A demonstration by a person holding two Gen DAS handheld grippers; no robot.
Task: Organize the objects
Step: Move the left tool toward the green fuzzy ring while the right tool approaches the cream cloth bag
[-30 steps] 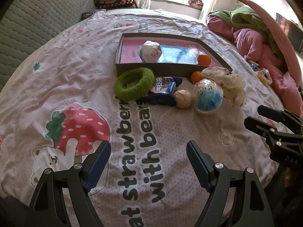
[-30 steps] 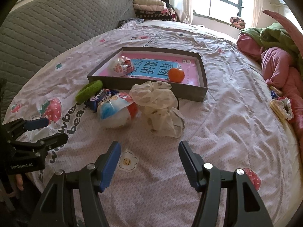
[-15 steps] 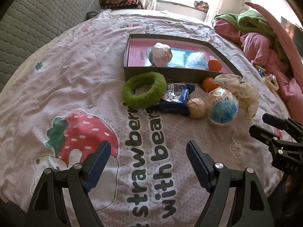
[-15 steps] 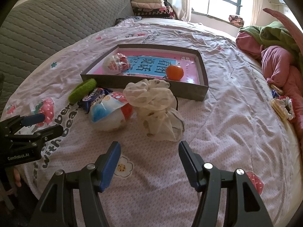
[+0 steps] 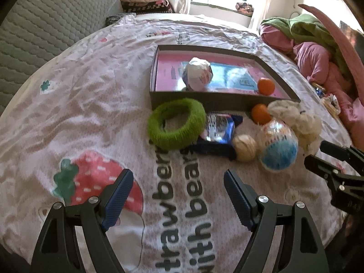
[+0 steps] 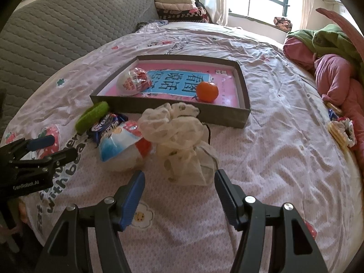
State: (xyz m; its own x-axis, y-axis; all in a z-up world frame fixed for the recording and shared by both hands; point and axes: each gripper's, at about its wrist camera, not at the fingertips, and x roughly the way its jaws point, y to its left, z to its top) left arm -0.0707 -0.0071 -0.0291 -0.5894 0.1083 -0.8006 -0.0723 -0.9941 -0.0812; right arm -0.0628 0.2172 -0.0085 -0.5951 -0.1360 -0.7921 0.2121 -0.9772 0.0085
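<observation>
A shallow grey box [image 5: 200, 100] [image 6: 173, 108] with a pink lining lies on the bed and holds a wrapped toy egg [image 5: 198, 74] [image 6: 133, 80] and an orange [image 5: 265, 86] [image 6: 207, 91]. In front of it sit a green knitted ring [image 5: 176, 124] [image 6: 92, 116], a blue snack packet [image 5: 218, 128] [image 6: 107, 124], a beige ball [image 5: 244, 147], a second orange [image 5: 260, 113], a blue-and-white wrapped egg [image 5: 277, 147] [image 6: 122, 145] and a crumpled cream mesh bag [image 5: 300, 120] [image 6: 182, 141]. My left gripper [image 5: 176, 186] [image 6: 49, 146] hovers open short of the ring. My right gripper [image 6: 178, 184] [image 5: 318, 152] is open, close before the mesh bag.
The bedsheet [image 5: 91, 95] carries a strawberry print and large lettering. A grey quilted headboard [image 6: 56, 29] rises at the left. Pink and green bedding [image 6: 329, 72] is piled at the right, with small packets [image 6: 341, 127] beside it. Folded blankets [image 6: 179, 6] lie by the window.
Both grippers have drifted forward toward the cluster of objects, which now looks larger and nearer. Neither gripper's opening has changed, and no object has moved.
</observation>
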